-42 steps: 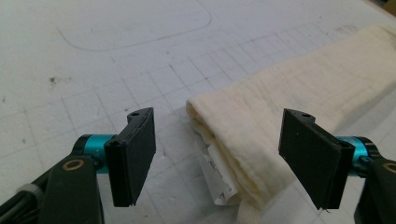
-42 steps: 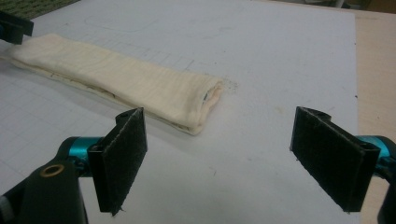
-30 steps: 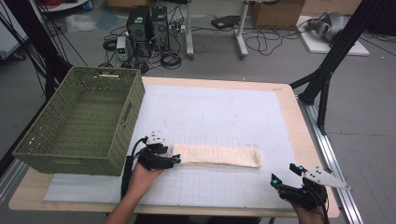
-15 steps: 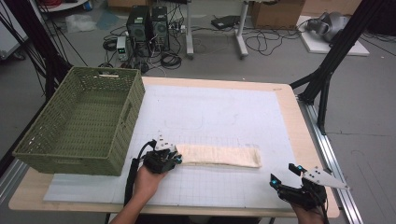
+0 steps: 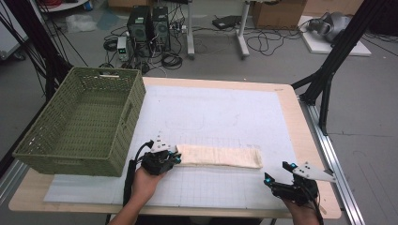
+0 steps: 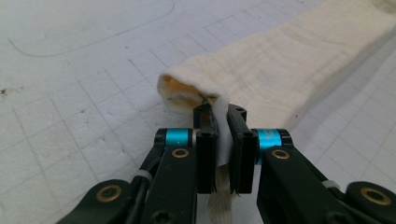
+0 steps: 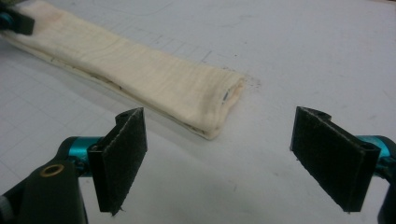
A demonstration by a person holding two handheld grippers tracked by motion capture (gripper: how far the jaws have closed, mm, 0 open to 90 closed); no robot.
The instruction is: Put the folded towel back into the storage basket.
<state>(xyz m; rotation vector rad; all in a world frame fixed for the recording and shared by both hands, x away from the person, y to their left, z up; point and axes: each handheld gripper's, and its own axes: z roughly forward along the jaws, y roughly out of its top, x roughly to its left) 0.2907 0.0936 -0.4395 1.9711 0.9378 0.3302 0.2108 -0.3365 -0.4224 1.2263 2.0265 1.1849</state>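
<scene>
A cream folded cloth (image 5: 220,156) lies as a long strip across the white gridded mat (image 5: 220,117) near the table's front. My left gripper (image 5: 174,157) is shut on the cloth's left end; in the left gripper view (image 6: 221,128) the fabric (image 6: 275,70) is pinched between the two jaws and its corner is lifted into a small fold. My right gripper (image 5: 277,174) stands open near the front right of the table, a little short of the cloth's right end (image 7: 140,74), with nothing between its pads (image 7: 123,154).
A green woven basket (image 5: 126,117) stands on the table's left side, close to my left hand. The wooden table edge (image 5: 309,140) runs along the right. Beyond the table are computer towers (image 5: 148,23), cables and black frame legs (image 5: 328,70).
My left gripper has moved a little right onto the cloth's left end and shut on it. The right gripper has stayed put.
</scene>
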